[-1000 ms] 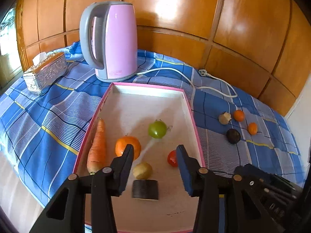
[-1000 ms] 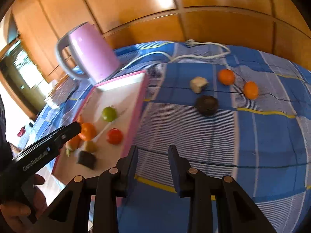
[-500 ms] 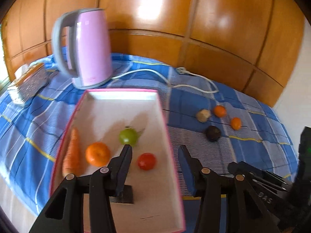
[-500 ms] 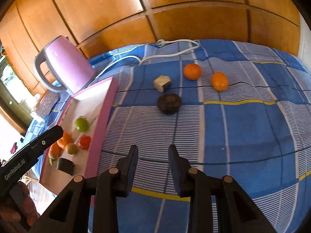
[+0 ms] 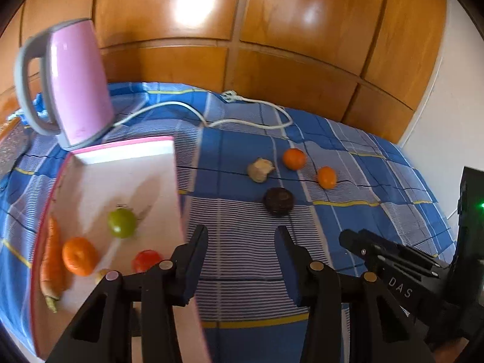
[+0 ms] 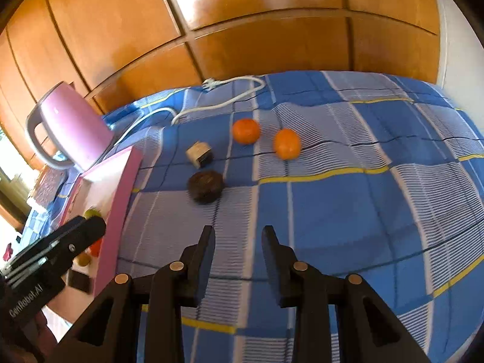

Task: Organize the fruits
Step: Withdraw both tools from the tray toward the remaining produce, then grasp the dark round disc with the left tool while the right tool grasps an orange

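Bright daylight, glare on the glossy wood panels (image 5: 193,9), slight motion blur, fisheye-curved dark corners.

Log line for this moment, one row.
left claw: open, empty | right claw: open, empty | tray: carrot, green fruit inside | cloth: dark fruit, two oranges loose

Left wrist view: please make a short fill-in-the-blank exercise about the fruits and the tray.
1. The green fruit lies inside the ____ tray.
2. On the cloth, outside the tray, lie ____ orange fruits.
3. The dark round fruit lies ____ the tray.
4. The left tool is ____, holding nothing.

Missing words: pink; two; outside; open
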The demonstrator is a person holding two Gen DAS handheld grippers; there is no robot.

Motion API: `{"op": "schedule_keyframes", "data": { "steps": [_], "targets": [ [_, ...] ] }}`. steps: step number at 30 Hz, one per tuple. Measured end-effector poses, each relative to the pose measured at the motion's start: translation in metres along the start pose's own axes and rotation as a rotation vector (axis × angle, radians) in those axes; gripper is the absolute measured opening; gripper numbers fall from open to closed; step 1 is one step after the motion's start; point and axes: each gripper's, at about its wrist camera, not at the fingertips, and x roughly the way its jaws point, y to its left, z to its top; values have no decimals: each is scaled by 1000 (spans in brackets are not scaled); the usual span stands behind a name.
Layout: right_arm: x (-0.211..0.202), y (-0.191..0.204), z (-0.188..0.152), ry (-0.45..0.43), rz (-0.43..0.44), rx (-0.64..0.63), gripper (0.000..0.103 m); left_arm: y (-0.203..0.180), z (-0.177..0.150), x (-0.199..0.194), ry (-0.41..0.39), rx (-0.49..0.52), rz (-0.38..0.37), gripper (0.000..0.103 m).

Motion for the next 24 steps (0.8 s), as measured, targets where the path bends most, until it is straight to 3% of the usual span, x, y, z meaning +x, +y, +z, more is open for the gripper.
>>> {"op": "schedule_keyframes", "data": {
  "steps": [15,21,24],
  "targets": [
    [22,-29,15,27,-54,22,32,-40,12,55,76,26,-19,48],
    [30,-40,23,31,-68,28,32,-47,20,75,84,21,-28,60],
    [34,-46,29,33,-70,38,32,-49,22,88,96,25,-19,61]
  ]
}}
